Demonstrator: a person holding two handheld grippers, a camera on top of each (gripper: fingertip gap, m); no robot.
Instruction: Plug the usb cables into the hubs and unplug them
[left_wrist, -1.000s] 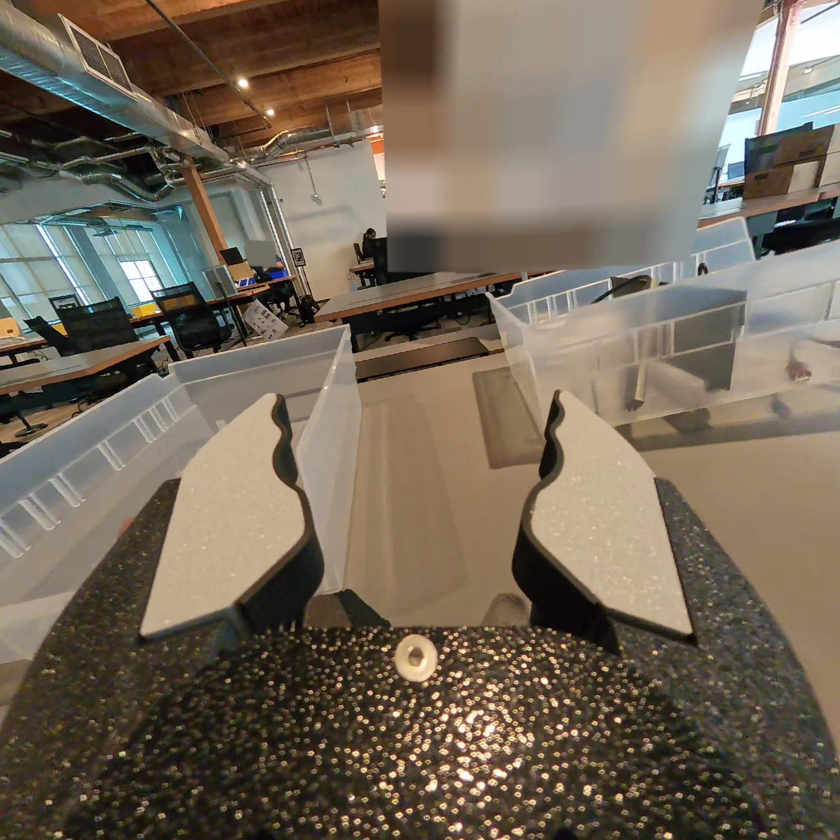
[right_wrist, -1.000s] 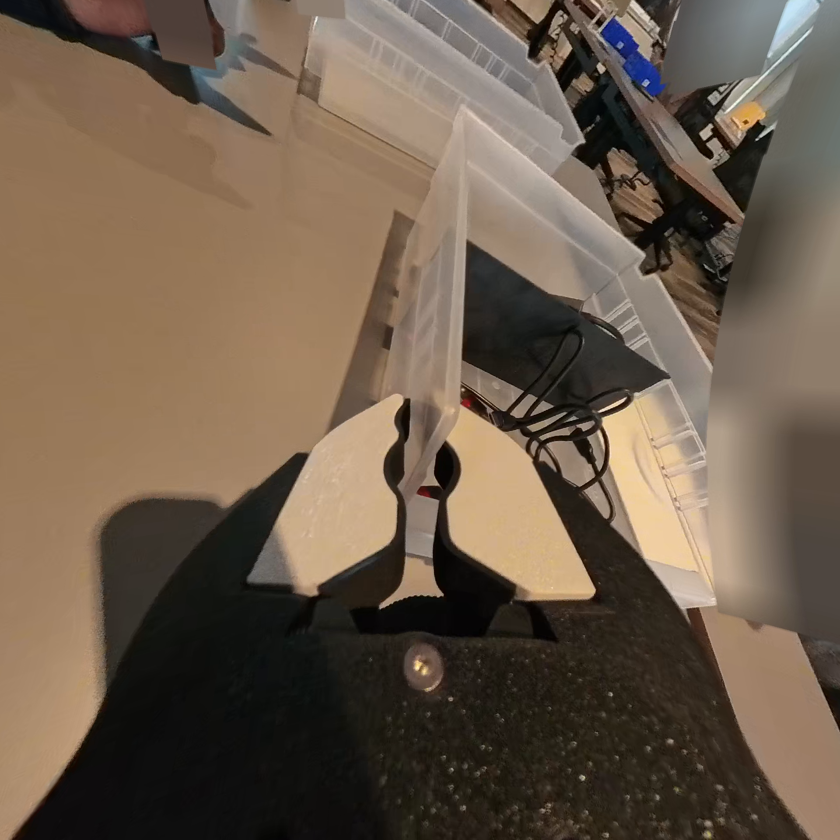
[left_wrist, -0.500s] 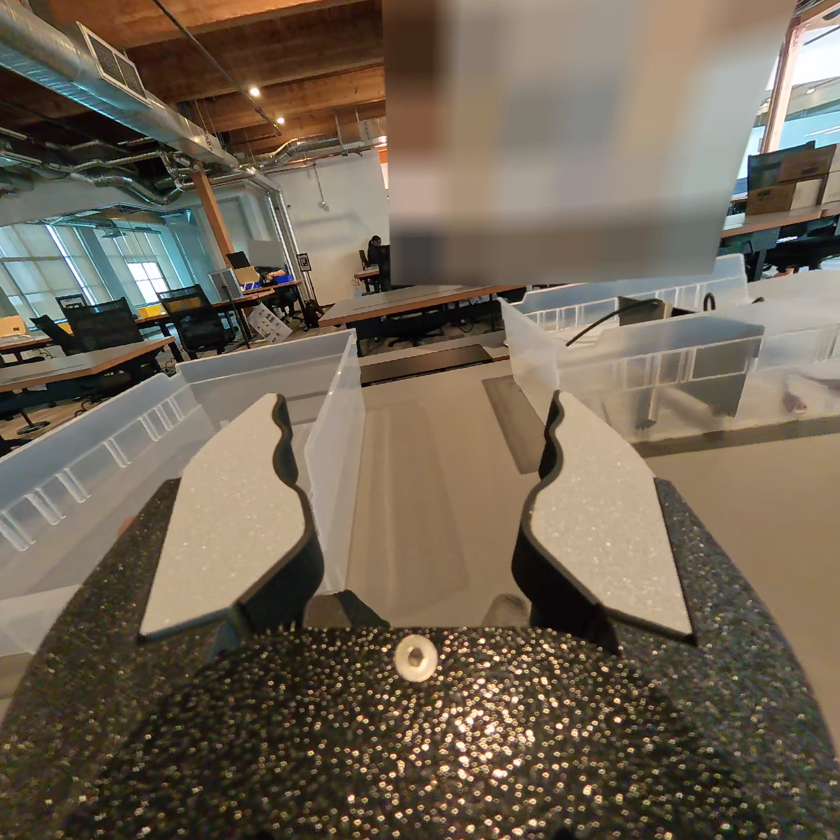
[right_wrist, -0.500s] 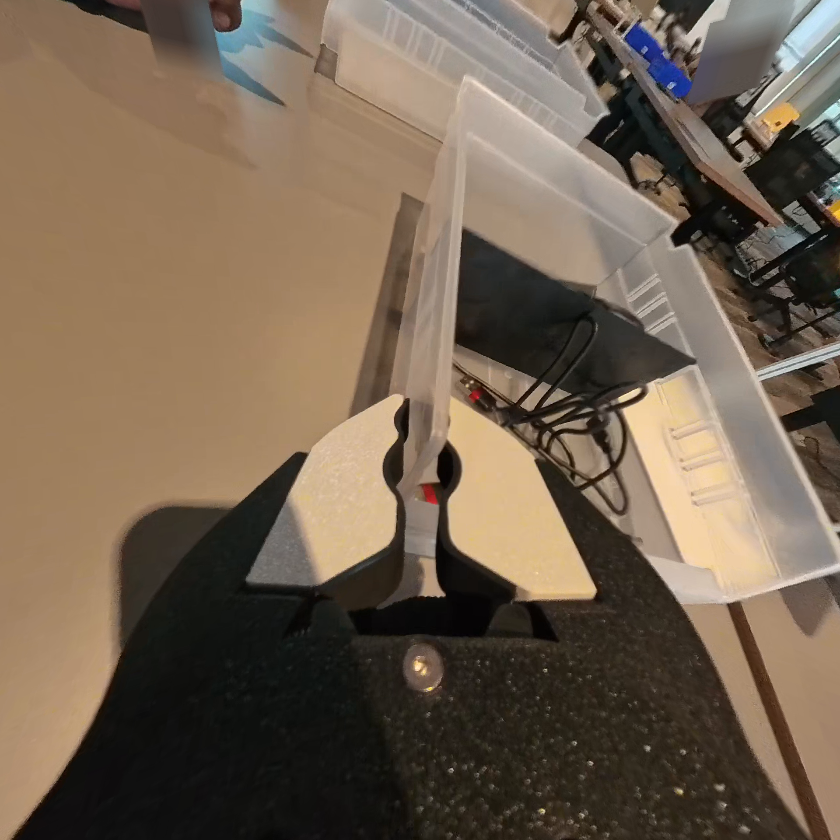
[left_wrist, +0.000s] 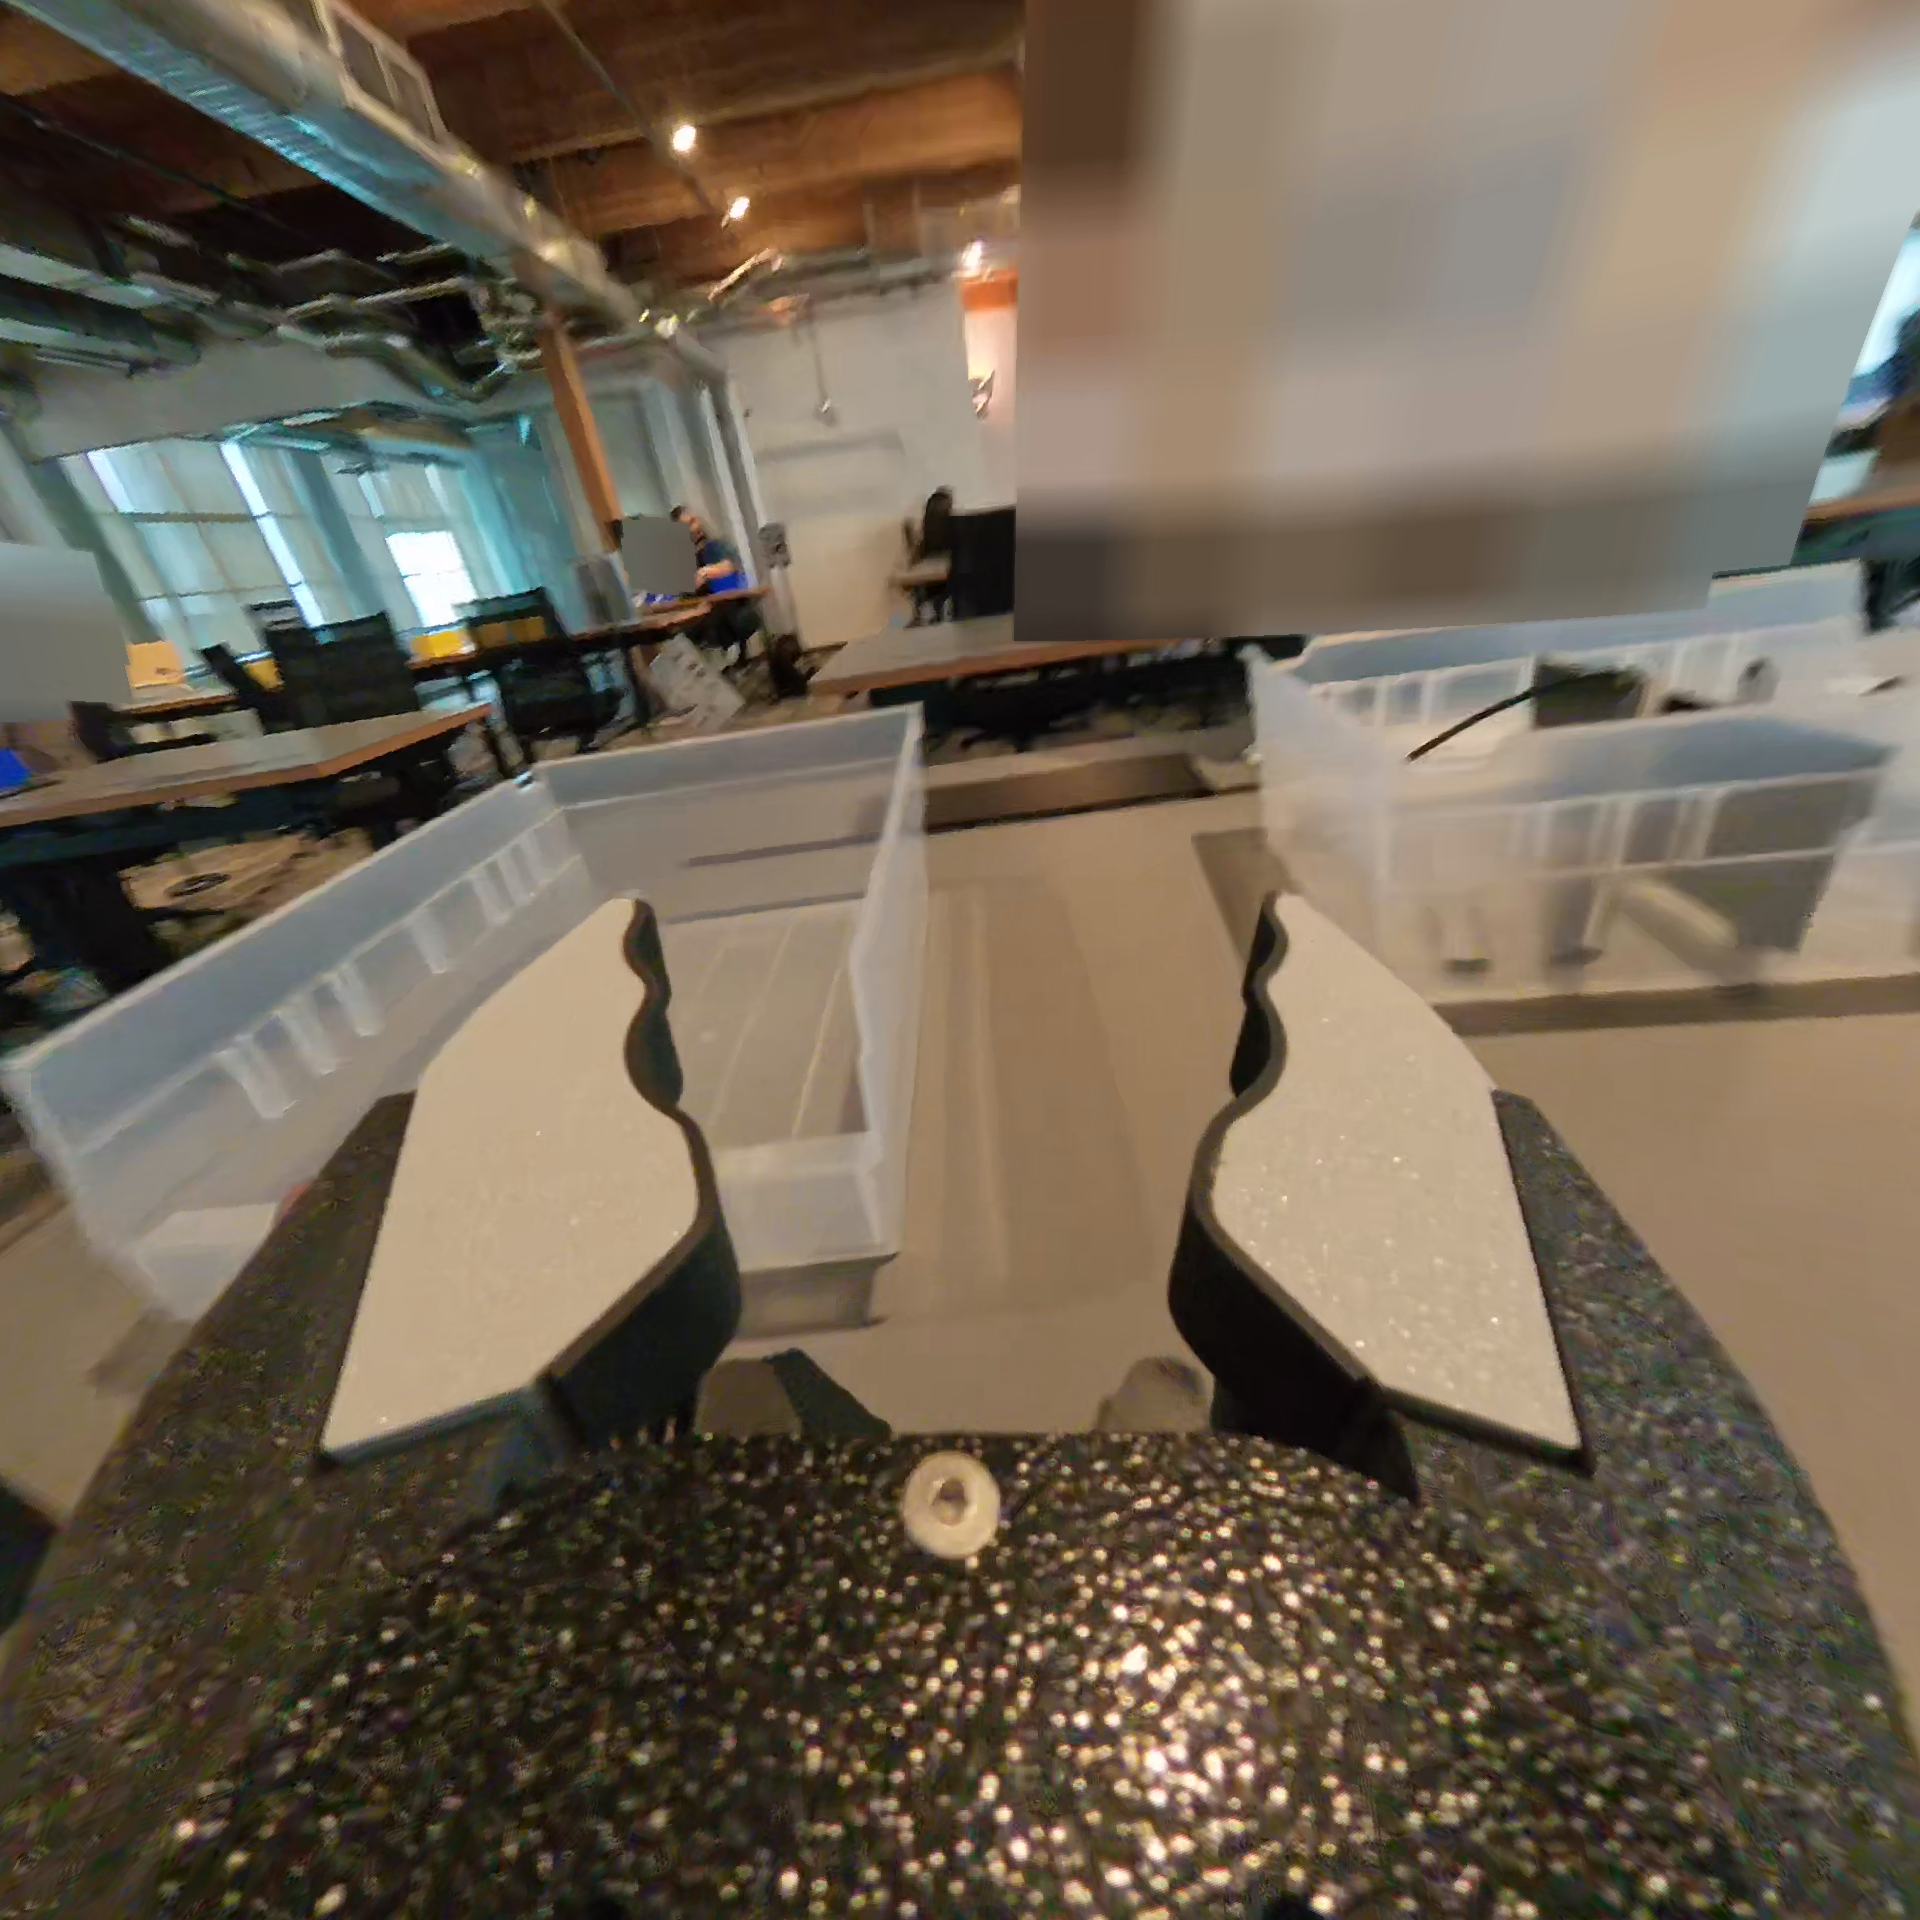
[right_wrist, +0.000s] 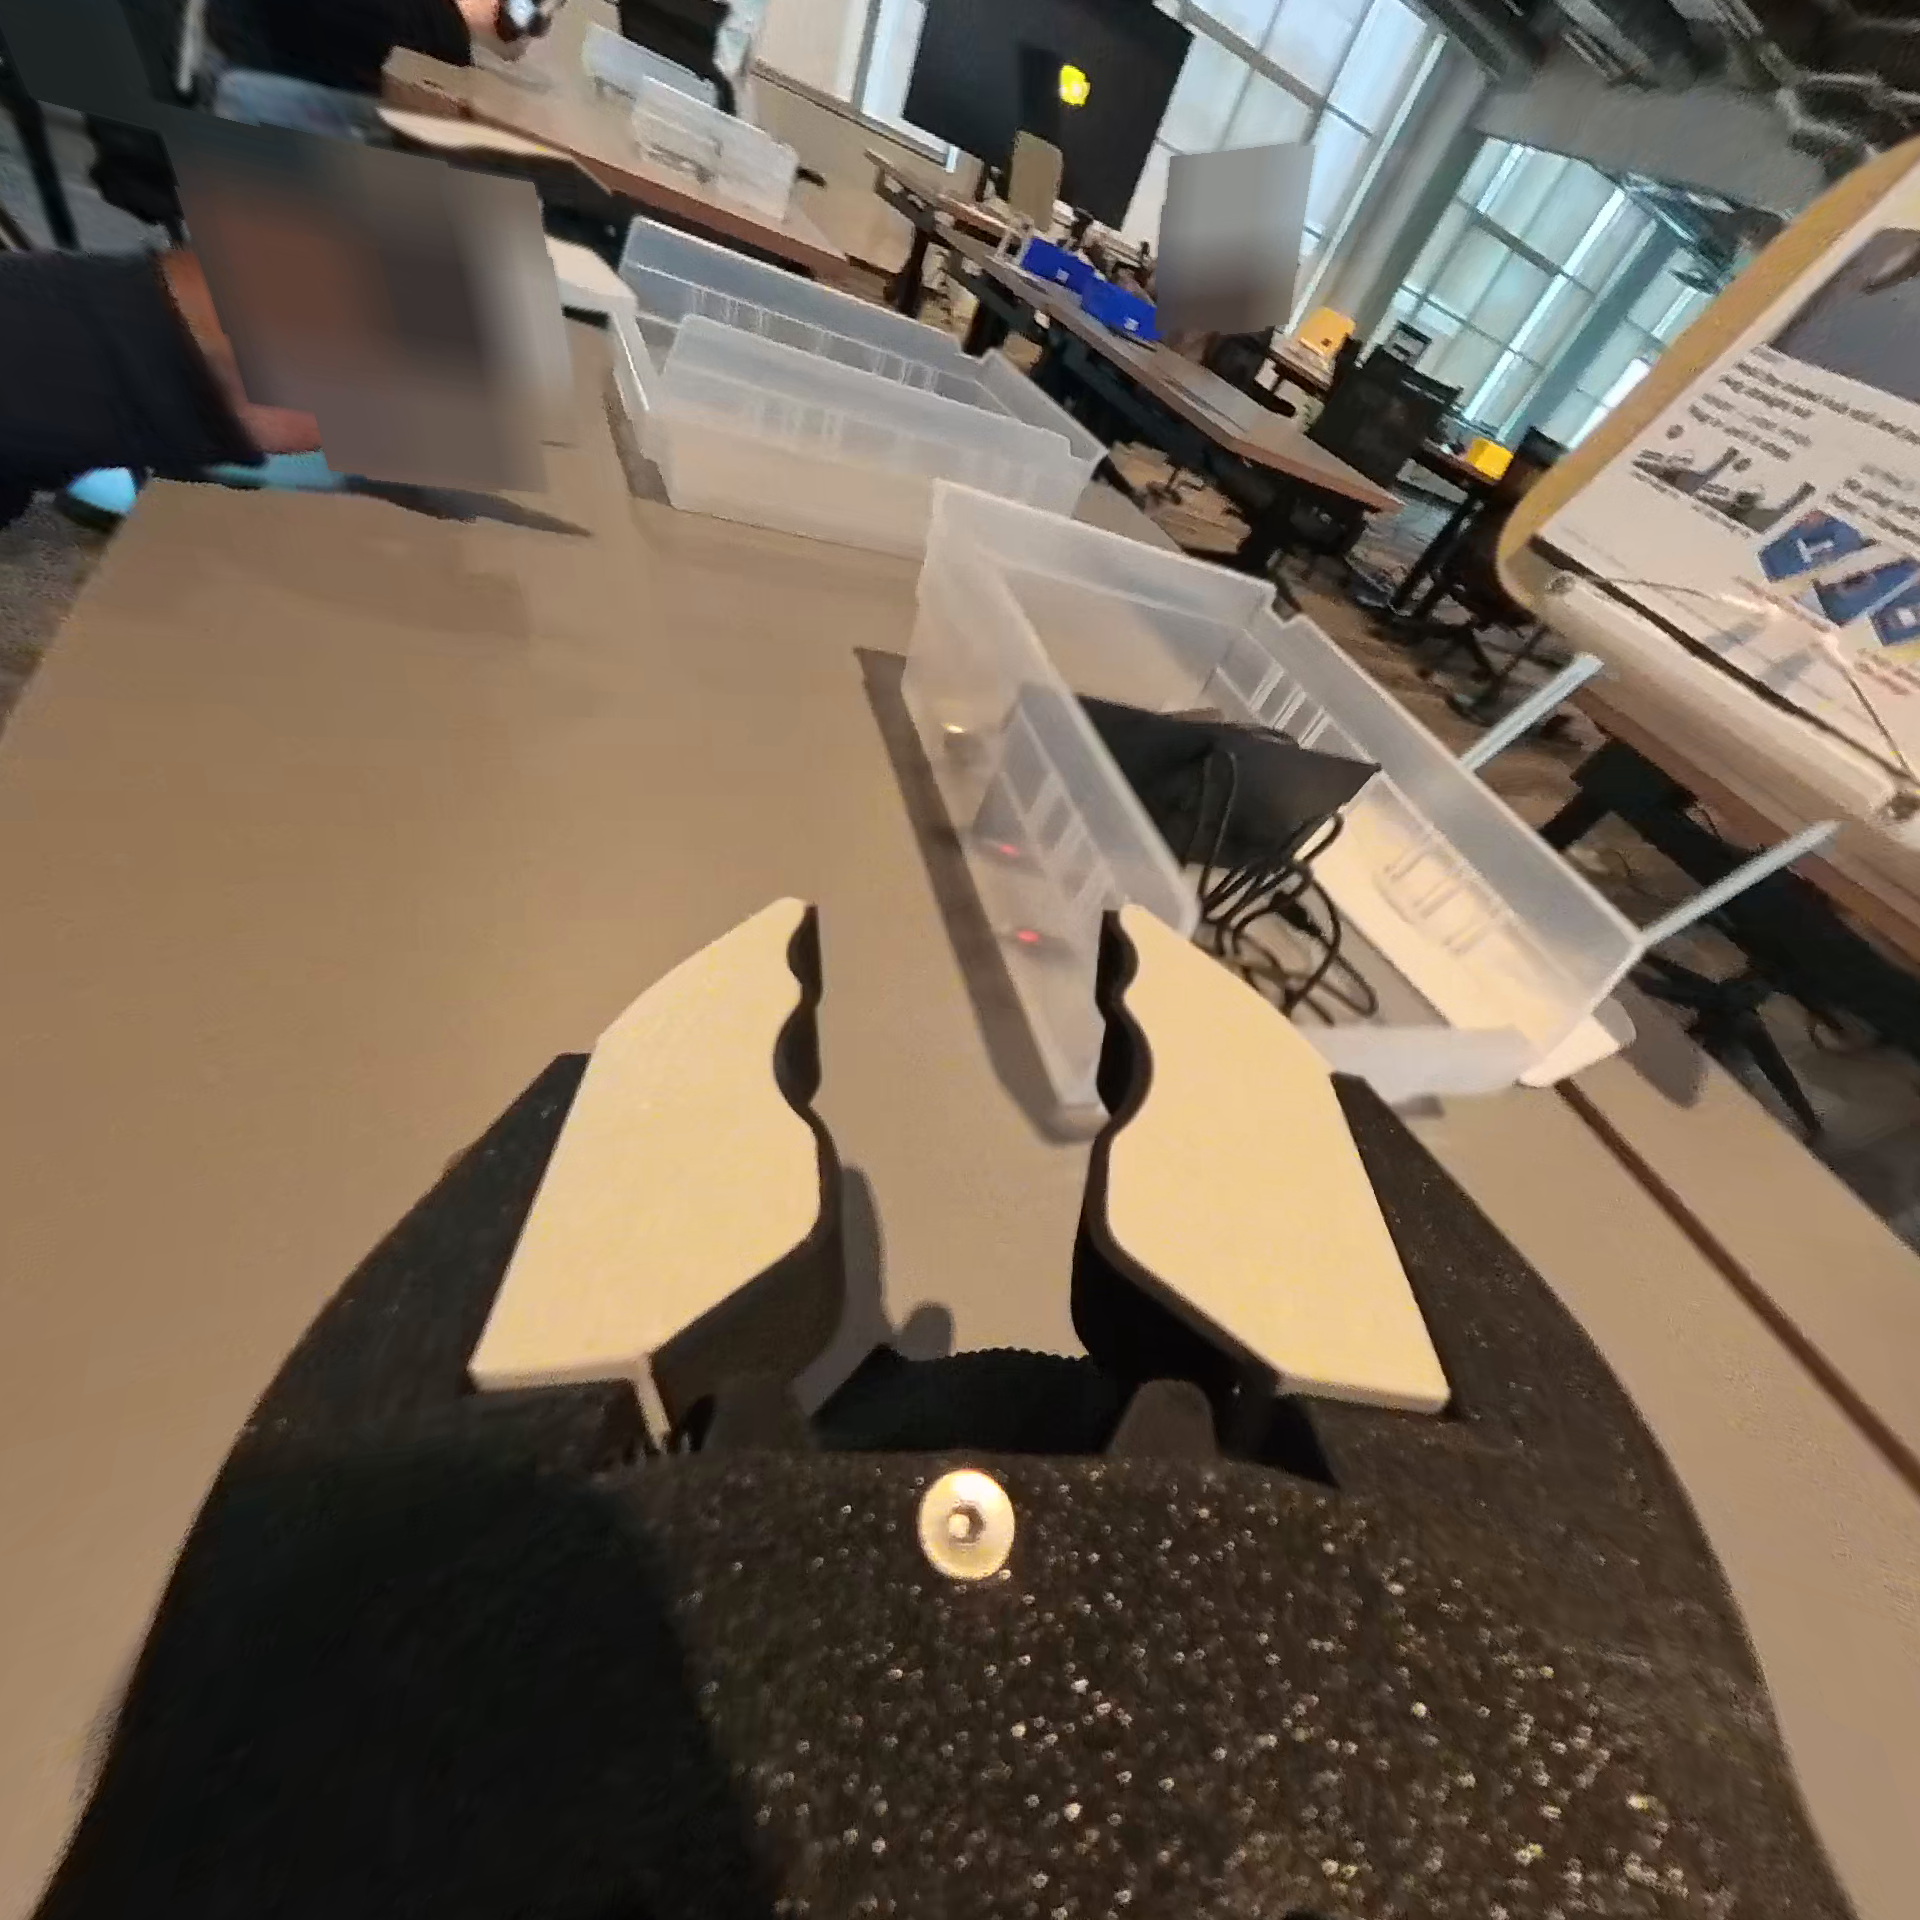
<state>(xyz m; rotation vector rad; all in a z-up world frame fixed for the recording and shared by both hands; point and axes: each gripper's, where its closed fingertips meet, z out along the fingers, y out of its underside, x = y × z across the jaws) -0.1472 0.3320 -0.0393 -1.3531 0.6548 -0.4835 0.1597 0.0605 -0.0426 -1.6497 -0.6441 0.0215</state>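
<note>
Your right gripper (right_wrist: 956, 935) hovers over the grey table (right_wrist: 416, 831), jaws parted to a moderate gap, nothing between them. Just ahead and to the right of its fingertips sits the clear bin (right_wrist: 1475, 831) that holds the task items. The bin's long axis runs away from you and slightly left; its near short end is just beside your right finger (right_wrist: 1226, 1132).

Inside that bin, black usb cables (right_wrist: 1268, 894) lie in loose loops on the floor near the near end, partly over a flat black item (right_wrist: 1247, 758) further in. You cannot tell from this view whether that black item is a hub. The cable ends are too small and blurred to say which way the plugs point. 2 small red spots (right_wrist: 1023, 894) show through the bin's left wall; what they belong to is unclear.

Beyond the cable bin, further along the table, stand more clear bins (right_wrist: 831, 405), long axes angled across the table.

Your left gripper (left_wrist: 951, 925) has its jaws spread wide, empty. An empty clear bin (left_wrist: 727, 821) sits ahead, to the left of the gap, partly behind the left finger (left_wrist: 540, 1164); its long axis points away from you. To the right of that bin, across a bare strip of table (left_wrist: 1039, 1039), is another clear bin (left_wrist: 1558, 790) with a dark cable (left_wrist: 1465, 722) rising above its rim. This view is motion-blurred.
</note>
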